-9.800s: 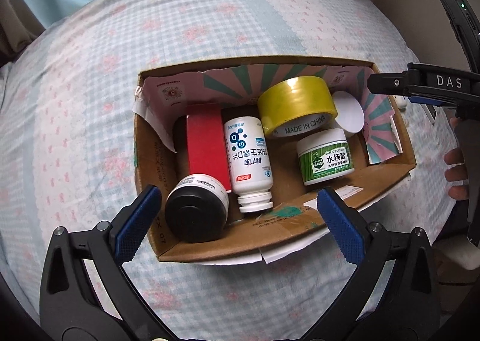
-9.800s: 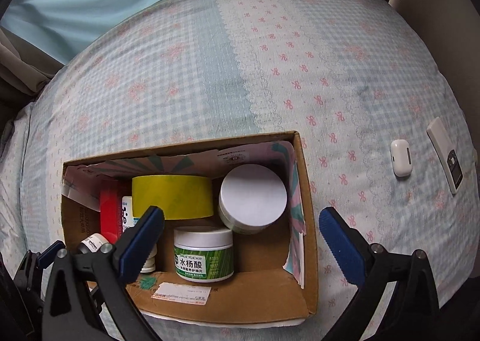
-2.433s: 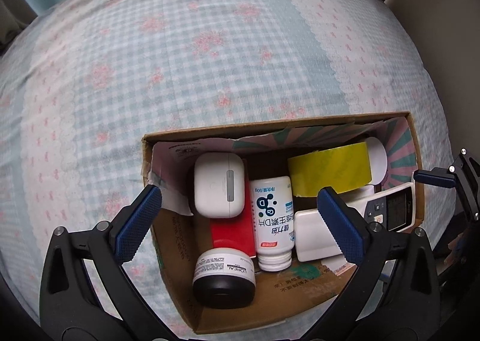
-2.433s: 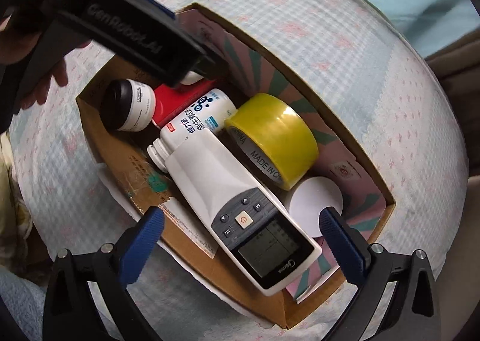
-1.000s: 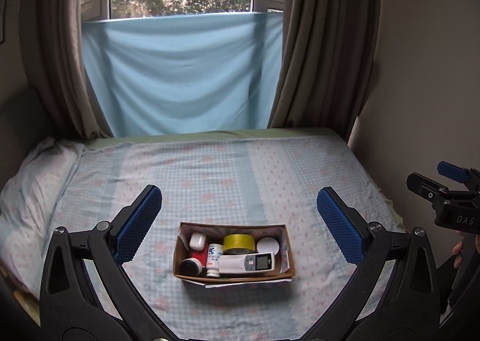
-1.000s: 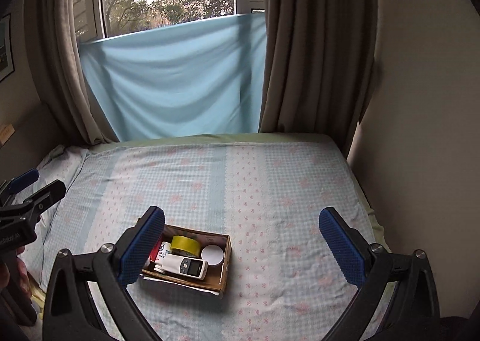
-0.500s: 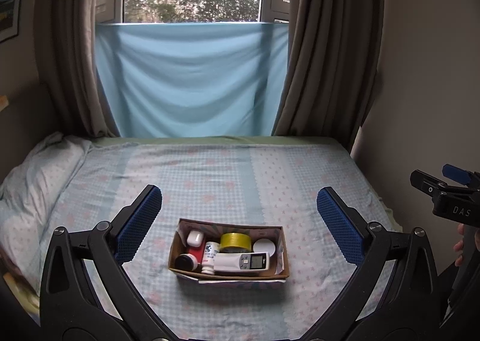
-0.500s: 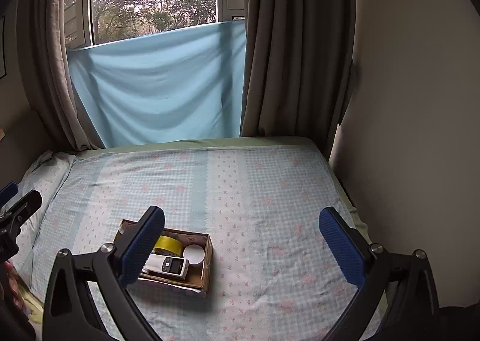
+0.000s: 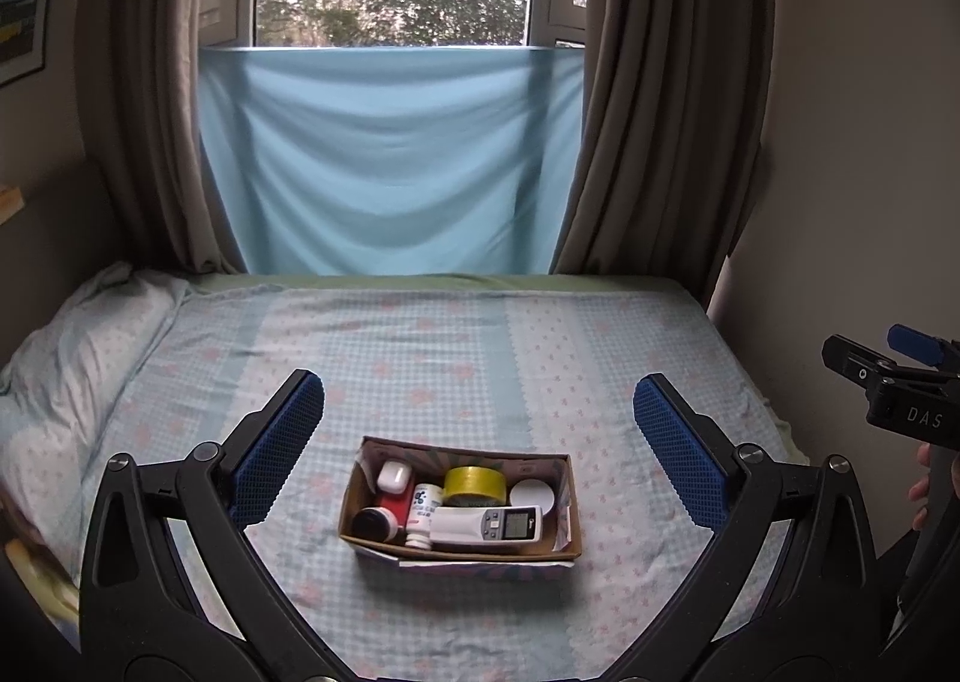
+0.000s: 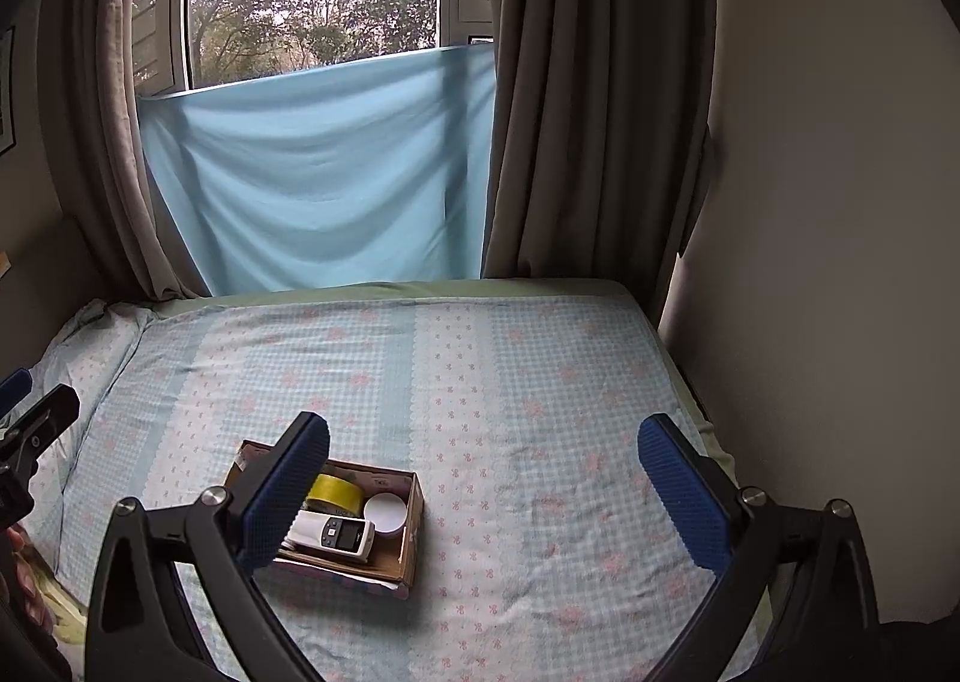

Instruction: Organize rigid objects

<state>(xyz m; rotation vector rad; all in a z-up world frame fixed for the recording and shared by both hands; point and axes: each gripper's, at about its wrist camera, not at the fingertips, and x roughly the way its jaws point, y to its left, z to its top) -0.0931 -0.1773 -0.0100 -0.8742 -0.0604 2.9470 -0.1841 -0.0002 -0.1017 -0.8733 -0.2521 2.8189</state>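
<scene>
A cardboard box (image 9: 567,526) sits on the bed and holds a white remote (image 9: 486,524), a yellow tape roll (image 9: 475,484), a white earbud case (image 9: 393,473), a white bottle (image 9: 423,508), a red box (image 9: 393,504), a black-lidded jar (image 9: 372,524) and a white jar (image 9: 531,496). The box also shows in the right wrist view (image 10: 411,538), with the remote (image 10: 333,535) and tape (image 10: 336,490) inside. My left gripper (image 9: 479,445) is open and empty, well back above the bed. My right gripper (image 10: 483,493) is open and empty, also pulled back.
The bed has a blue checked sheet (image 9: 456,358) and a pillow (image 9: 66,370) at the left. Brown curtains (image 9: 654,112) and a blue cloth (image 9: 390,160) cover the window behind. A wall (image 10: 840,262) runs along the bed's right side.
Both grippers have drawn far back from the box, which now looks small on the bed. The earbud case and remote, earlier out on the sheet, lie in the box.
</scene>
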